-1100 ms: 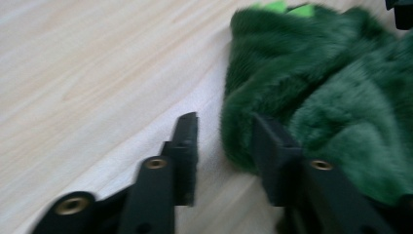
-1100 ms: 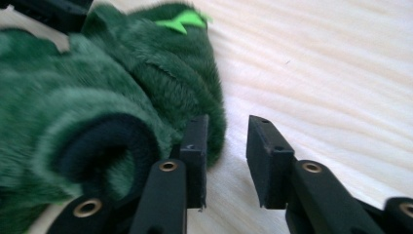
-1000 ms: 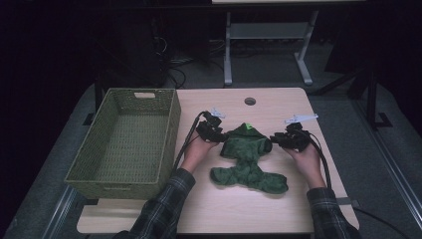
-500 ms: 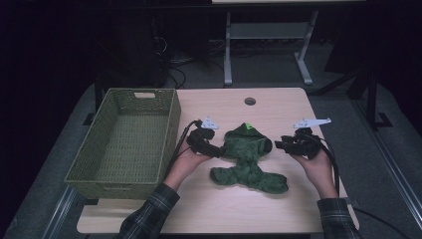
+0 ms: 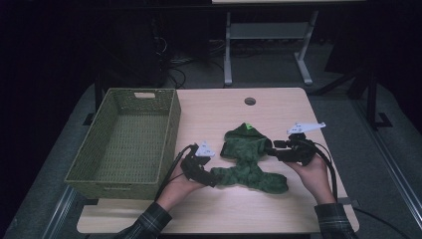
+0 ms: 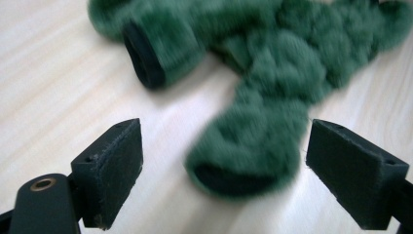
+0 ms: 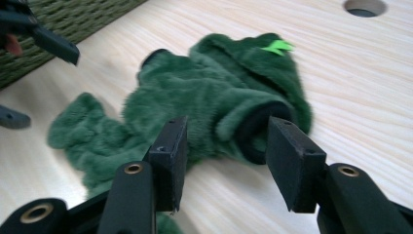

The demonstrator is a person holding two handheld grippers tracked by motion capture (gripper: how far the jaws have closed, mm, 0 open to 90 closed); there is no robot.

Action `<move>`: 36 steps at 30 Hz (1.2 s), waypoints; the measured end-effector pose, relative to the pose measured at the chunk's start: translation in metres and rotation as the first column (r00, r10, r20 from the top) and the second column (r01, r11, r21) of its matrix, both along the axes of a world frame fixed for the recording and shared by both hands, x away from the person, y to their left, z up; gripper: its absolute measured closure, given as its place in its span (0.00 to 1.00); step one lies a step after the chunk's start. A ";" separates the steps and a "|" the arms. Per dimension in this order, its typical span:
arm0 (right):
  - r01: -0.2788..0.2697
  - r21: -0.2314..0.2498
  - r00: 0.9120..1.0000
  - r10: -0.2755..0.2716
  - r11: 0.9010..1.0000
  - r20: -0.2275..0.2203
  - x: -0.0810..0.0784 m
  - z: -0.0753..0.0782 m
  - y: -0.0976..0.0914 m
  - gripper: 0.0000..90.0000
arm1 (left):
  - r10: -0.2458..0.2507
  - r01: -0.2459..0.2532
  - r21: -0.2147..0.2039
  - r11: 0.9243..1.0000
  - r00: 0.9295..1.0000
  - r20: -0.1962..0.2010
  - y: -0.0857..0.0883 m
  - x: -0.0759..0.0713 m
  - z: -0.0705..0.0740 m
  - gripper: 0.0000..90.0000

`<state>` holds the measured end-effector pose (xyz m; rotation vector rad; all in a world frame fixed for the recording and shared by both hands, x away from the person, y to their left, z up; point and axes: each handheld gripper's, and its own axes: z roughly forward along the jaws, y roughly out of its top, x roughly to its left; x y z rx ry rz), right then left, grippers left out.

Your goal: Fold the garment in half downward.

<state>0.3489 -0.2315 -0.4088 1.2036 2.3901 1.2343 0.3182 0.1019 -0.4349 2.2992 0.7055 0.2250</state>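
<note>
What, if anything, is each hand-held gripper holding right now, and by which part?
Nothing is held. The left hand-held gripper has just opened, jaws clear of the green fleece garment's cuff. The right hand-held gripper has been opening too, its pads off the sleeve.

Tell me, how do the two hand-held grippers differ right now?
The left hand-held gripper has its jaws spread wide, with a fuzzy leg of the green garment lying loosely between them; the right hand-held gripper has narrower jaws, standing around a black-lined sleeve cuff without pressing it. The left sits by the garment's lower end near the basket; the right sits at its upper side. Both have just been opening, and neither grips anything.
</note>
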 end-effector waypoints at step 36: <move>-0.294 -0.005 0.956 0.294 0.956 -0.008 -0.025 -0.007 0.112 0.74 | -0.004 0.006 -0.018 1.000 0.998 0.064 0.023 -0.035 -0.042 0.14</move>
